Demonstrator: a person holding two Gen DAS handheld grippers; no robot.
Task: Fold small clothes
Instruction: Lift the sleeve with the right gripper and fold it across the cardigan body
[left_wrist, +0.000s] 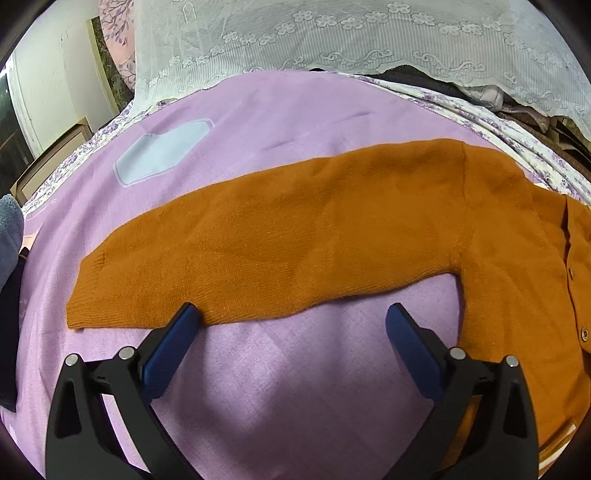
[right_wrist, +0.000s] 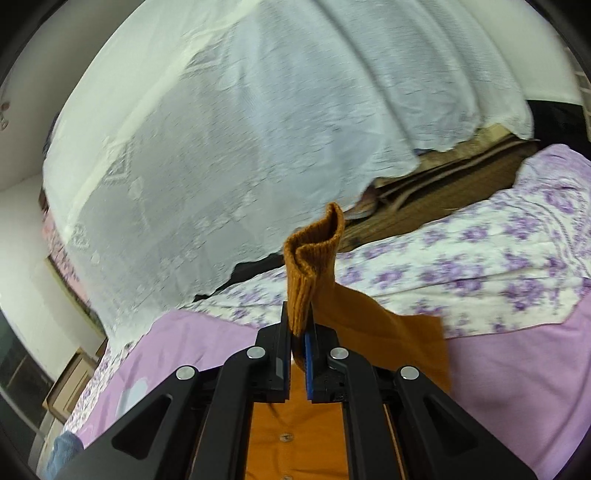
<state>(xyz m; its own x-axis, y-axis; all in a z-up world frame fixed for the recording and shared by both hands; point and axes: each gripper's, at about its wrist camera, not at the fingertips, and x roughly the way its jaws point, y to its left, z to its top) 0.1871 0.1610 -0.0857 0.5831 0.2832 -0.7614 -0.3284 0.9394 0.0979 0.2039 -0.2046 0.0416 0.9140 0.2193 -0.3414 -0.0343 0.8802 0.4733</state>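
An orange knitted cardigan lies on a lilac sheet. One sleeve stretches flat to the left, ending in a ribbed cuff. My left gripper hovers open over the sleeve's near edge, its left blue pad touching the hem, nothing between the pads. My right gripper is shut on the other sleeve's ribbed cuff, which sticks up above the jaws; the sleeve trails off to the right. Below the right gripper the buttoned front shows.
A white lace cover drapes over piled things at the back. A floral bedsheet lies under the lilac one. A pale blue patch marks the lilac sheet. Grey-blue cloth sits at the left edge. Folded brown fabrics lie behind.
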